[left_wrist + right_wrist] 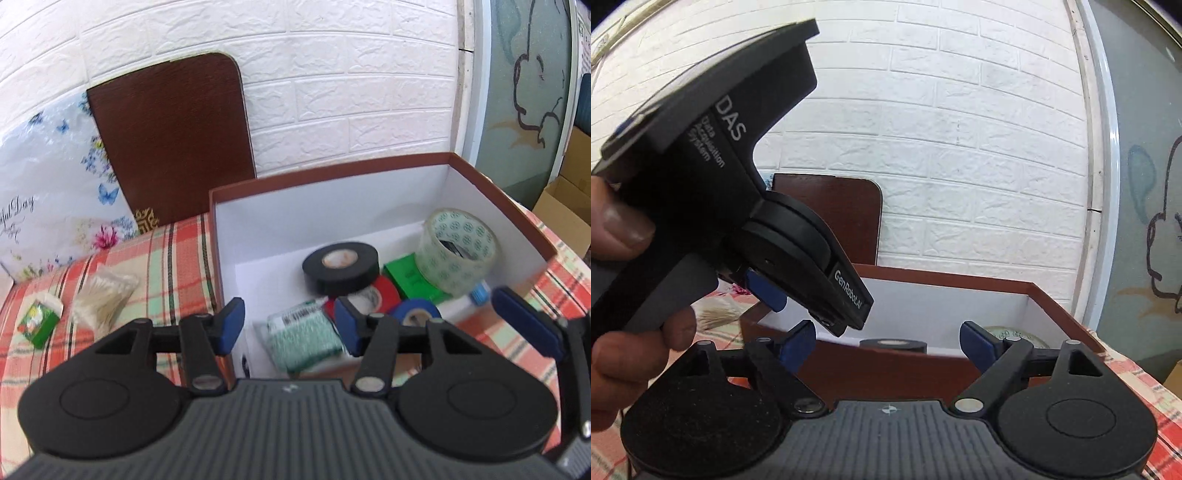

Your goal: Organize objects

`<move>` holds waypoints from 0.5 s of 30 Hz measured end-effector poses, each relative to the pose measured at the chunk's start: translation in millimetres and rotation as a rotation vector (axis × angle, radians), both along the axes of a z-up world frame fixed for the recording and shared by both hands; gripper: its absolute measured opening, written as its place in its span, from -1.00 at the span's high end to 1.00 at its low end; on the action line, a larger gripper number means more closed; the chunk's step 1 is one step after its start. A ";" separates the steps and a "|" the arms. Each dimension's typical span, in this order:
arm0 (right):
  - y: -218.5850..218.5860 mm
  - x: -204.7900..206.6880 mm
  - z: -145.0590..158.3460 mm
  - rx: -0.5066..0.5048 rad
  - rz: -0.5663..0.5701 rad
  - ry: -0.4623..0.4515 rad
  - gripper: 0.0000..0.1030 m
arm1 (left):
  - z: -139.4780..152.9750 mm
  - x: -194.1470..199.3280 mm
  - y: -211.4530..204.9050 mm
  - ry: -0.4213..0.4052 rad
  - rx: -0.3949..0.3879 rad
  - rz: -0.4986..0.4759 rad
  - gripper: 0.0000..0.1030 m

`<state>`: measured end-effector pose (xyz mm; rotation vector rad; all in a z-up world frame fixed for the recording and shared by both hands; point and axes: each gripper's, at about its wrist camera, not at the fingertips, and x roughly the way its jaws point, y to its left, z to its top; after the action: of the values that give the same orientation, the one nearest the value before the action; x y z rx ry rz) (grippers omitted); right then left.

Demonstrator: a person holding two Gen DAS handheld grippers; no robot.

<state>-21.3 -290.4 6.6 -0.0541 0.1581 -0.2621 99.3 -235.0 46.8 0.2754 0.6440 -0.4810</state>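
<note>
Left gripper (pixel 290 325) gapes empty over the box (pixel 369 173); cotton swabs (pixel 103 295) lie left of it, nearer than the open right gripper (pixel 888 345).

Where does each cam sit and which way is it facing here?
Left wrist: on the left gripper, open, looking forward and down into the brown box of tape rolls; the right gripper's blue finger shows at the right edge.
Right wrist: on the right gripper, open, low behind the box's near wall, facing the brick wall; the left gripper and the person's hand fill the left.
Shared: box, black tape roll, brown board.
</note>
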 end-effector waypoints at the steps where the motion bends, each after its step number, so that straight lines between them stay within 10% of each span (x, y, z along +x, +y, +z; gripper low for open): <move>1: 1.8 -7.3 -1.0 0.005 0.001 0.005 -0.65 | 0.3 -4.0 3.8 0.006 -0.011 -0.005 -0.09; 15: 44.7 -7.6 -26.0 0.160 0.092 0.248 -0.53 | -12.4 -45.1 56.1 0.020 -0.018 0.051 -0.13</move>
<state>-28.9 -245.7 -19.5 0.0657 0.4214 -0.1491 54.3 -178.9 34.4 0.2367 0.6641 -0.4407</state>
